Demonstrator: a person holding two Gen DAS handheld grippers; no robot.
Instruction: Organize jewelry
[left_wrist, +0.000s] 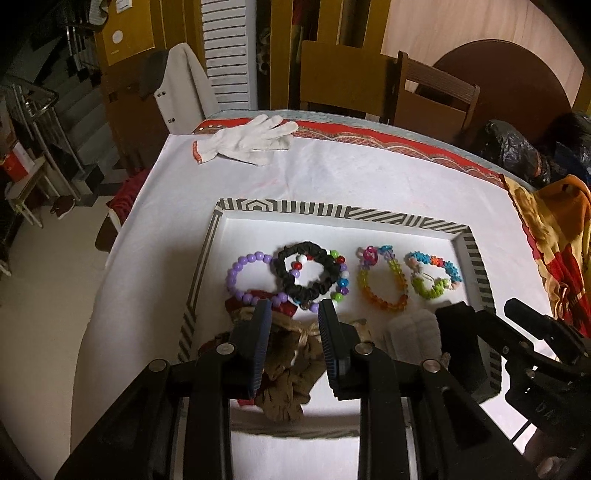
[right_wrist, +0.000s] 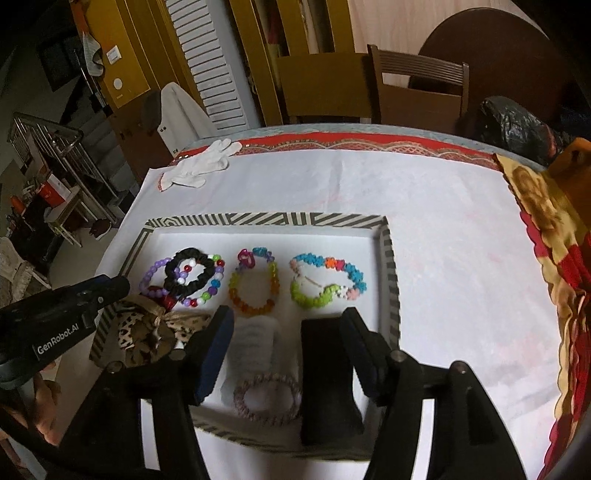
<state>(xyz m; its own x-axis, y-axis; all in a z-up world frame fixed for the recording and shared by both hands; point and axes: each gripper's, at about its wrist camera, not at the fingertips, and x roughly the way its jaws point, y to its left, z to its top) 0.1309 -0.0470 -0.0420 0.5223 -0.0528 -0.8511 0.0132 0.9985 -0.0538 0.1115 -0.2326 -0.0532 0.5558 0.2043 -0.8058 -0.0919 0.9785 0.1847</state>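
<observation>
A striped-rim tray (left_wrist: 343, 211) (right_wrist: 266, 220) holds a row of bracelets: a purple bead bracelet (left_wrist: 243, 277) (right_wrist: 153, 278), a black scrunchie (left_wrist: 306, 273) (right_wrist: 190, 275) over a multicolour bead bracelet (left_wrist: 341, 280), an orange-yellow bead bracelet (left_wrist: 382, 284) (right_wrist: 253, 286) and a blue-green flower bracelet (left_wrist: 434, 275) (right_wrist: 327, 282). My left gripper (left_wrist: 293, 314) is open over a brown leopard scrunchie (left_wrist: 291, 373) (right_wrist: 147, 332). My right gripper (right_wrist: 288, 321) is open above a white scrunchie (right_wrist: 256, 332), a pink coil hair tie (right_wrist: 267, 398) and a black block (right_wrist: 328, 376).
A white glove (left_wrist: 251, 142) (right_wrist: 201, 162) lies at the table's far left corner. A yellow-red cloth (left_wrist: 550, 236) (right_wrist: 554, 240) hangs over the right edge. Chairs (left_wrist: 432, 94) and a black bag (left_wrist: 513, 147) stand behind the table. White tablecloth (right_wrist: 443, 240) spreads right of the tray.
</observation>
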